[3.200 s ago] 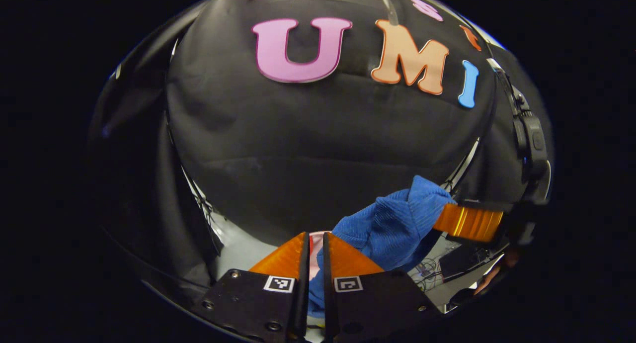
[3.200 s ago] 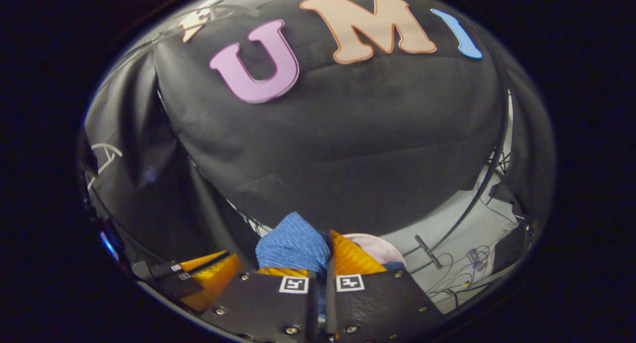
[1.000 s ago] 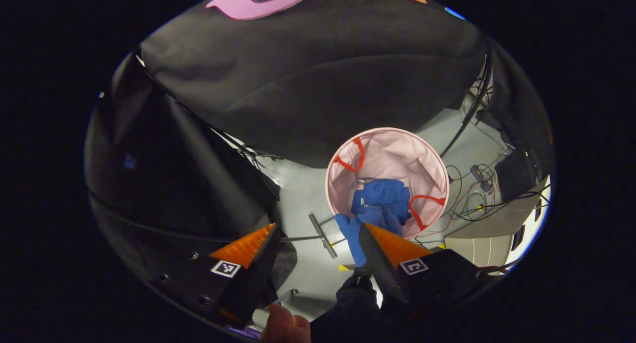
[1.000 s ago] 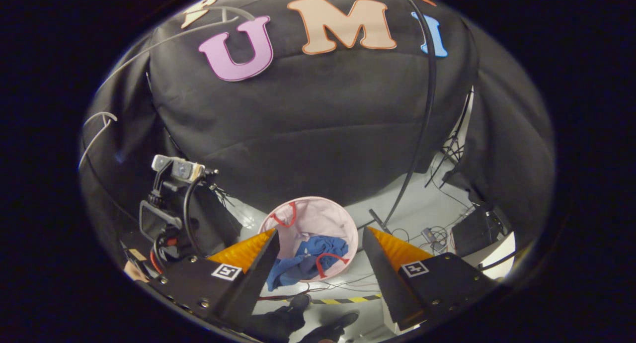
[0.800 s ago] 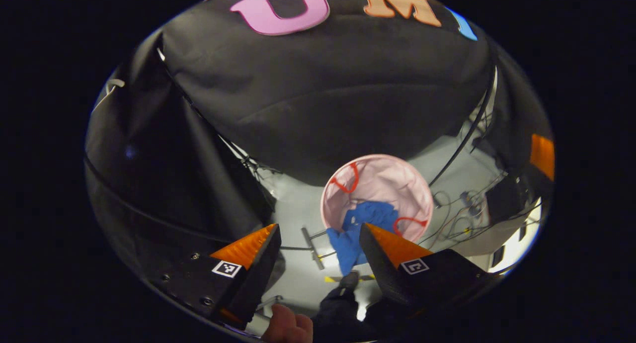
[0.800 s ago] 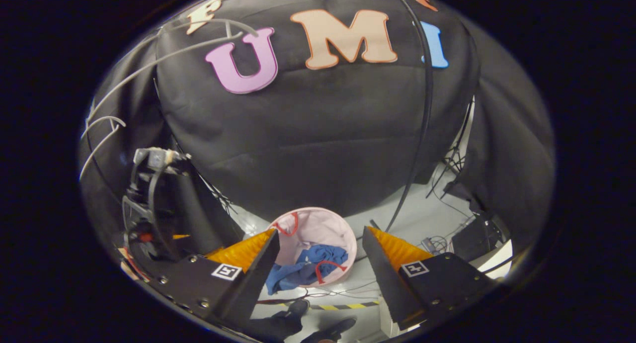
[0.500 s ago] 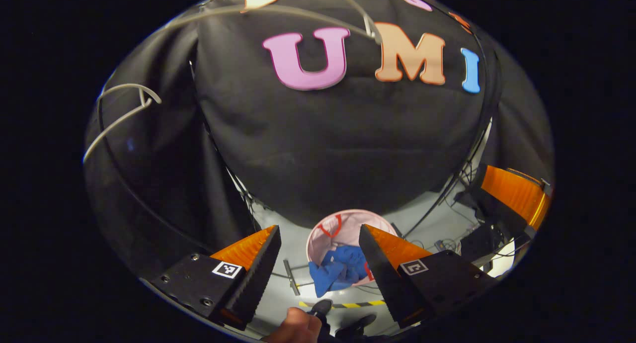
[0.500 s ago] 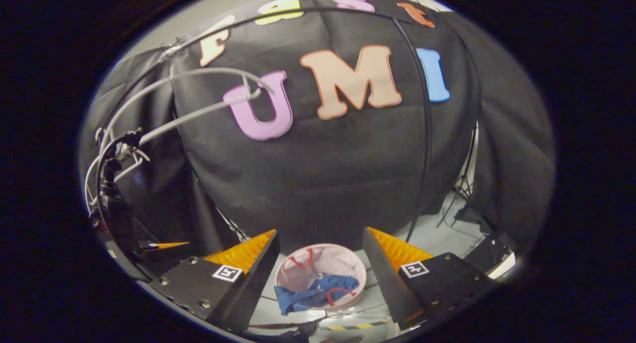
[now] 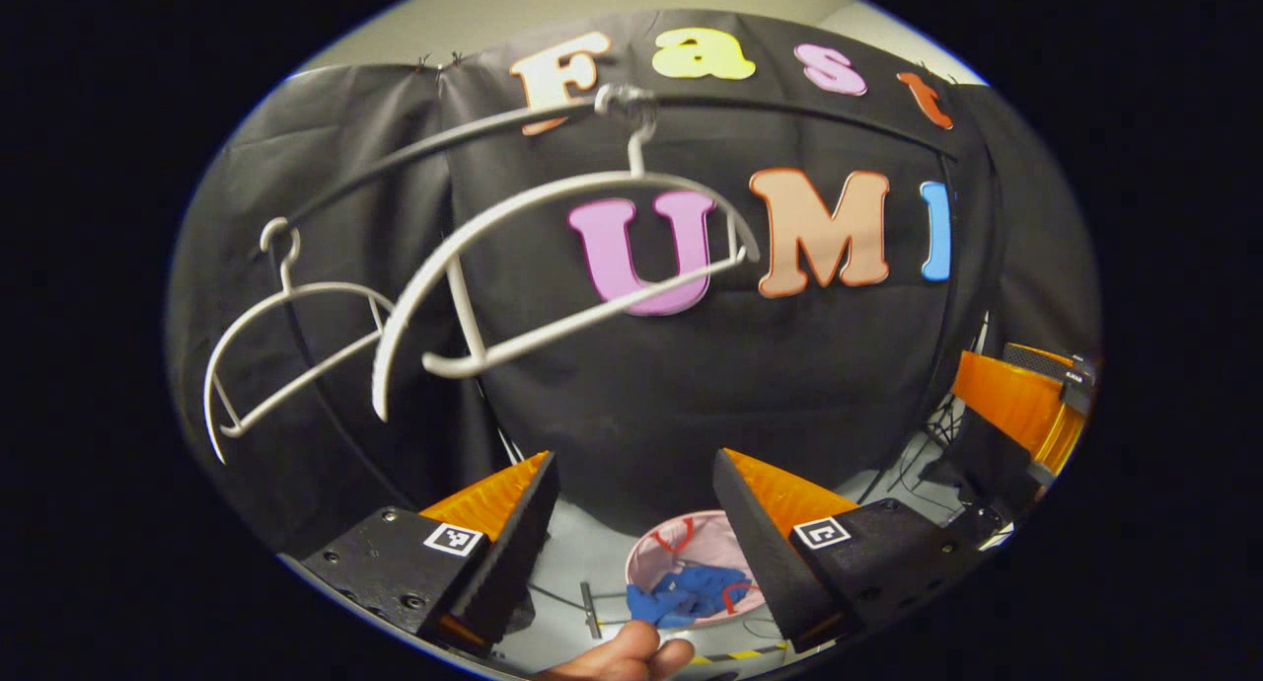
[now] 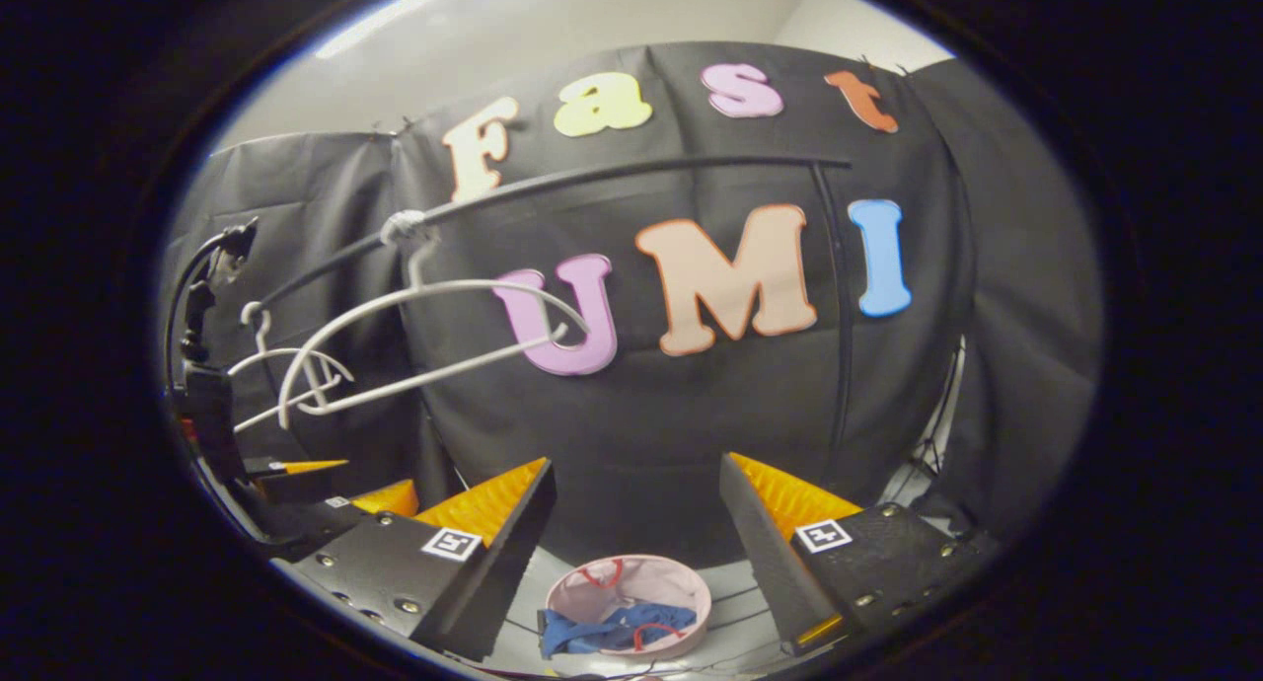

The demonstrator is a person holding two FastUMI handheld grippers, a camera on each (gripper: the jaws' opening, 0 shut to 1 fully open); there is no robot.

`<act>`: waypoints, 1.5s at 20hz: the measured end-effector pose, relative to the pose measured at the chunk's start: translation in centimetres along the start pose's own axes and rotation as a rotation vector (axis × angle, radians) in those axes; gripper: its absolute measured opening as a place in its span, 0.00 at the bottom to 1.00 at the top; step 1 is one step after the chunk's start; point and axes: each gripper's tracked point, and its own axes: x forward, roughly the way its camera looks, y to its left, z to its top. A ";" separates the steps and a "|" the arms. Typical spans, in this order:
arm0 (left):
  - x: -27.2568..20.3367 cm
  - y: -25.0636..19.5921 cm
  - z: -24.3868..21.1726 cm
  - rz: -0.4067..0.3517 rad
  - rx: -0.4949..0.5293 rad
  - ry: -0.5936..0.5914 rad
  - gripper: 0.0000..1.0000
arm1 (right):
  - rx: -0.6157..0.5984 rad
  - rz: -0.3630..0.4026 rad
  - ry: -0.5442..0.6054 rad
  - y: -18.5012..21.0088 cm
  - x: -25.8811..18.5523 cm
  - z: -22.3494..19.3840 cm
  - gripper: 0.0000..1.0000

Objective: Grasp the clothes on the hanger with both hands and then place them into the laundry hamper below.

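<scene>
Seen in the left gripper view, from left to right: a smaller bare white hanger [image 9: 286, 350] hooked on the dark rail [image 9: 789, 113], beside it a larger bare white hanger [image 9: 553, 266] hung tilted from the same rail. Lower down, the left gripper [image 9: 631, 484] held with fingers spread wide apart, released, nothing between them. Through that gap, far below on the pale floor, the pink laundry hamper [image 9: 681, 548] with red handles, and inside it the blue clothes [image 9: 691, 594], one end draped over the hamper's near-left rim. At the very bottom edge, part of a hand [image 9: 622, 659]. At the far right, the ribbed finger of the other gripper, apart from everything else. Seen in the right gripper view, again from left to right: a dark camera mount [image 10: 202, 306] at the far left edge, then the two hangers [image 10: 395, 350] close together on the rail [image 10: 631, 176], both bare. Below, the right gripper [image 10: 636, 484] likewise wide open and empty, clenched on nothing. Between its fingers and lower, the hamper [image 10: 641, 580] standing on the floor, well apart from both grippers, with the blue clothes [image 10: 602, 630] bunched in it and spilling over the left rim.
</scene>
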 end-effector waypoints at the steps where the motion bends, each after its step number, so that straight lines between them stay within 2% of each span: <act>1: -0.6 -0.5 1.1 -0.010 0.000 -0.020 0.98 | 0.004 0.003 -0.024 -0.4 -0.4 0.9 1.00; 2: -1.0 -0.6 1.7 -0.016 -0.012 -0.041 1.00 | 0.013 0.001 -0.047 -0.7 -1.0 1.8 0.95; 3: -1.5 -0.6 2.7 -0.018 -0.025 -0.073 0.98 | 0.018 0.000 -0.062 -0.8 -1.5 2.3 0.95; 4: -1.6 -0.6 3.8 -0.016 -0.034 -0.101 1.00 | 0.019 -0.004 -0.067 -1.0 -2.0 2.7 0.95; 5: -1.7 -0.7 5.0 -0.013 -0.043 -0.132 1.00 | 0.015 -0.009 -0.079 -1.4 -2.4 3.0 1.00; 6: -2.3 -0.6 5.7 -0.015 -0.046 -0.165 1.00 | 0.017 -0.014 -0.091 -1.6 -3.1 3.3 0.95; 7: -2.8 -0.7 6.5 -0.022 -0.040 -0.204 1.00 | 0.025 -0.020 -0.097 -1.9 -3.7 3.3 1.00; 8: -2.9 -0.9 6.8 -0.027 -0.031 -0.225 1.00 | 0.019 -0.033 -0.101 -2.2 -4.3 3.2 0.95; 9: -3.0 -1.6 6.9 -0.040 -0.016 -0.236 1.00 | 0.007 -0.054 -0.102 -2.8 -4.9 3.1 0.99; 11: -2.9 -2.8 6.3 -0.071 0.017 -0.223 1.00 | 0.012 -0.073 -0.111 -3.4 -6.4 3.0 1.00; 12: -2.9 -3.4 6.2 -0.087 0.036 -0.222 1.00 | 0.012 -0.073 -0.125 -3.4 -7.1 3.2 0.95; 14: -3.4 -3.7 6.0 -0.098 0.057 -0.224 0.98 | 0.027 -0.073 -0.150 -3.5 -8.1 3.4 0.95; 15: -3.9 -3.8 6.0 -0.109 0.056 -0.232 0.97 | 0.031 -0.083 -0.155 -3.9 -8.6 3.3 1.00; 18: -4.8 -4.9 6.2 -0.143 0.069 -0.270 1.00 | -0.021 -0.129 -0.138 -4.9 -9.9 1.6 0.99; 19: -5.1 -5.4 6.0 -0.158 0.084 -0.279 0.97 | -0.024 -0.137 -0.137 -5.0 -10.3 1.2 0.99; 20: -5.3 -5.8 5.8 -0.174 0.095 -0.282 0.97 | -0.026 -0.137 -0.141 -4.8 -10.6 0.9 0.95; 21: -5.5 -5.9 5.7 -0.181 0.100 -0.290 0.97 | -0.029 -0.141 -0.146 -4.9 -10.8 0.7 1.00; 23: -5.6 -5.3 5.3 -0.170 0.099 -0.289 1.00 | -0.025 -0.152 -0.159 -4.8 -11.1 0.6 1.00; 24: -5.6 -4.8 5.3 -0.157 0.090 -0.290 0.97 | -0.023 -0.144 -0.168 -4.4 -11.1 0.8 0.95; 25: -5.6 -4.3 5.2 -0.146 0.084 -0.289 0.97 | -0.025 -0.136 -0.171 -4.0 -11.1 0.8 1.00; 27: -5.6 -3.4 4.9 -0.126 0.079 -0.287 1.00 | -0.026 -0.120 -0.172 -3.6 -11.0 0.8 1.00; 28: -5.7 -3.0 4.9 -0.120 0.082 -0.289 0.97 | -0.026 -0.109 -0.170 -3.3 -10.9 0.8 1.00; 29: -5.7 -2.8 4.7 -0.114 0.086 -0.288 1.00 | -0.026 -0.102 -0.169 -3.2 -10.9 0.7 1.00; 30: -5.8 -2.4 4.5 -0.103 0.091 -0.280 0.97 | -0.023 -0.094 -0.167 -3.0 -10.9 0.8 1.00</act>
